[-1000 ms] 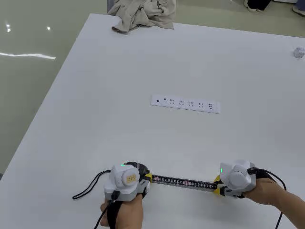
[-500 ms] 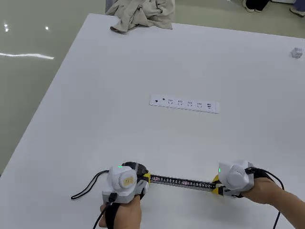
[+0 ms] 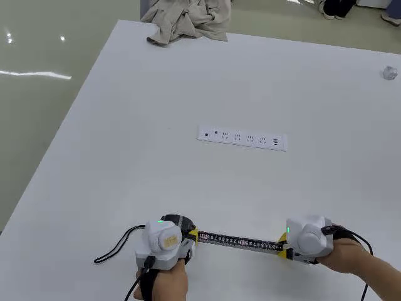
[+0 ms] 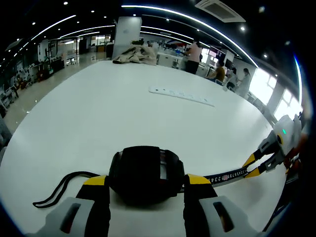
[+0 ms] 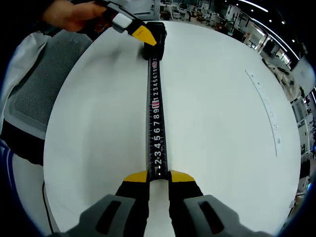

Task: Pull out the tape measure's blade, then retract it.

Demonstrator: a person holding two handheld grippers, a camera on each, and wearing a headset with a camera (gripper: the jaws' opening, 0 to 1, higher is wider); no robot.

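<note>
**Blade drawn out between the two grippers; retraction not yet done**

The tape measure (image 4: 142, 170), a black case, is seen on the near part of the white table (image 3: 188, 81). It is pinched from both sides by the yellow-tipped jaws of the left gripper (image 4: 146, 181). That hold is judged to be an anchor, so the case is not dragged along while the blade is drawn.

The blade (image 5: 156, 108) is run out flat over the tabletop from the case to the right gripper (image 5: 158, 176). That gripper's jaws are pressed together on the blade's tip end, by the lowest numbers. The printed scale is faced up, and the blade is seen straight and apparently taut between the two grippers. In the head view the grippers are set well apart, roughly level with each other along the near edge.

A dark wrist strap (image 3: 116, 246) is trailed loose from the case to the left, clear of the blade. Farther out, a white power strip (image 3: 243, 138) is laid mid-table, well apart from the work. A crumpled cloth (image 3: 185, 19) is left at the far edge. A small pale object (image 3: 390, 73) at the far right cannot be identified.

The pull-out step is judged under way or nearly complete. For retraction, the tip would need to be fed back toward the case under control, since a freed blade could whip.
</note>
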